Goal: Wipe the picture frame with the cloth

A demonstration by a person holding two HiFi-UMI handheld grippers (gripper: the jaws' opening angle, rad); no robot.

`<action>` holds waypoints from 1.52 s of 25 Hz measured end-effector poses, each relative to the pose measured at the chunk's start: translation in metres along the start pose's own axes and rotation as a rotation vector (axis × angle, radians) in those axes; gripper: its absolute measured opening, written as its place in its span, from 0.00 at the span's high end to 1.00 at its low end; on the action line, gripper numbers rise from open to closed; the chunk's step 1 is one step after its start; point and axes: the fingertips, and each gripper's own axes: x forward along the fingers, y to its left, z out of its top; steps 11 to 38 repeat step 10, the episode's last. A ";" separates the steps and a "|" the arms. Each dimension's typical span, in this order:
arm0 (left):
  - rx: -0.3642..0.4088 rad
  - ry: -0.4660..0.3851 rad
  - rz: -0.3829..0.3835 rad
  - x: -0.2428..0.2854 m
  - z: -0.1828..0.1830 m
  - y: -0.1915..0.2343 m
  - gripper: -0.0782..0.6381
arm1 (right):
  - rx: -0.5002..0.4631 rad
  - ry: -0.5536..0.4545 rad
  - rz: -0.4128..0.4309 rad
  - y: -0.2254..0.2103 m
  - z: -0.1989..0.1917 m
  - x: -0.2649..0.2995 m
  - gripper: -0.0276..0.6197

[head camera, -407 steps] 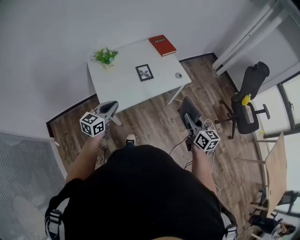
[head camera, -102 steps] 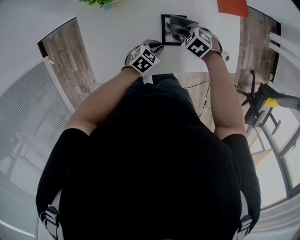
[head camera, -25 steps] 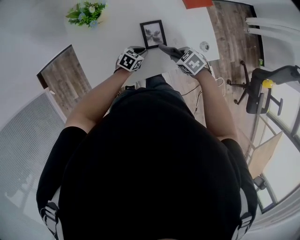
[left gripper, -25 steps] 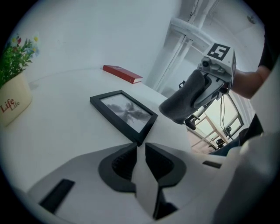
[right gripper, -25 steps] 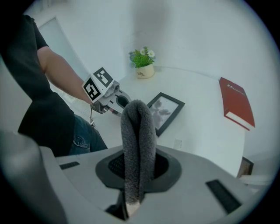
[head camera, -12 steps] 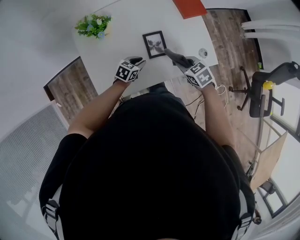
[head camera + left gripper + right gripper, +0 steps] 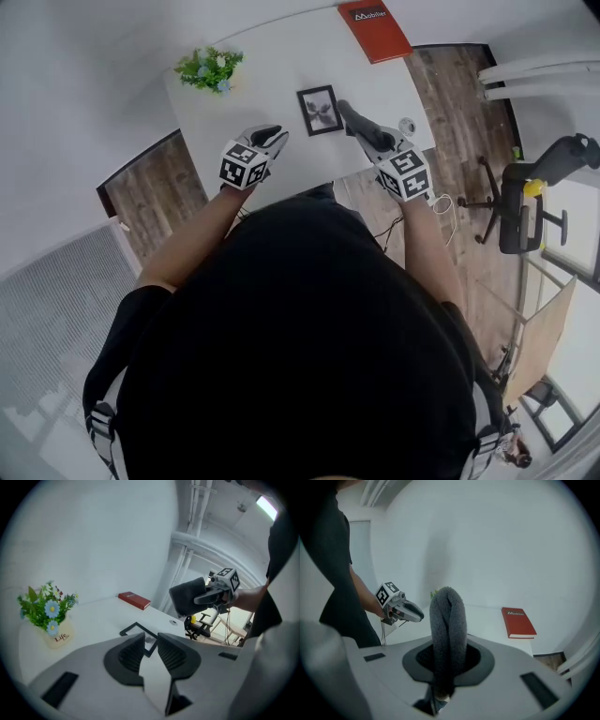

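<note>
A small black picture frame (image 7: 319,110) lies flat on the white table (image 7: 262,94); its near corner (image 7: 127,628) shows just past my left jaws. My right gripper (image 7: 367,133) is shut on a folded grey cloth (image 7: 352,118), held above the table just right of the frame. The cloth (image 7: 448,620) stands up between the jaws of that gripper (image 7: 447,656) and hides the frame there. My left gripper (image 7: 276,134) hovers left of the frame; in its own view it (image 7: 150,637) holds nothing, with only a thin slit between the jaws.
A red book (image 7: 375,30) lies at the table's far right corner. A potted plant (image 7: 211,68) stands at the far left. A small round object (image 7: 406,124) sits near the right edge. An office chair (image 7: 544,187) stands on the wood floor to the right.
Both grippers have drawn back from the frame: the right one carried the cloth off to the frame's right, the left one moved away to its left. The frame has not moved.
</note>
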 end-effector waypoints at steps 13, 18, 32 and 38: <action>-0.029 -0.106 0.082 -0.082 0.006 -0.009 0.76 | 0.111 -0.052 -0.023 0.040 -0.015 -0.036 0.89; -0.029 -0.106 0.082 -0.082 0.006 -0.009 0.76 | 0.111 -0.052 -0.023 0.040 -0.015 -0.036 0.89; -0.029 -0.106 0.082 -0.082 0.006 -0.009 0.76 | 0.111 -0.052 -0.023 0.040 -0.015 -0.036 0.89; -0.029 -0.106 0.082 -0.082 0.006 -0.009 0.76 | 0.111 -0.052 -0.023 0.040 -0.015 -0.036 0.89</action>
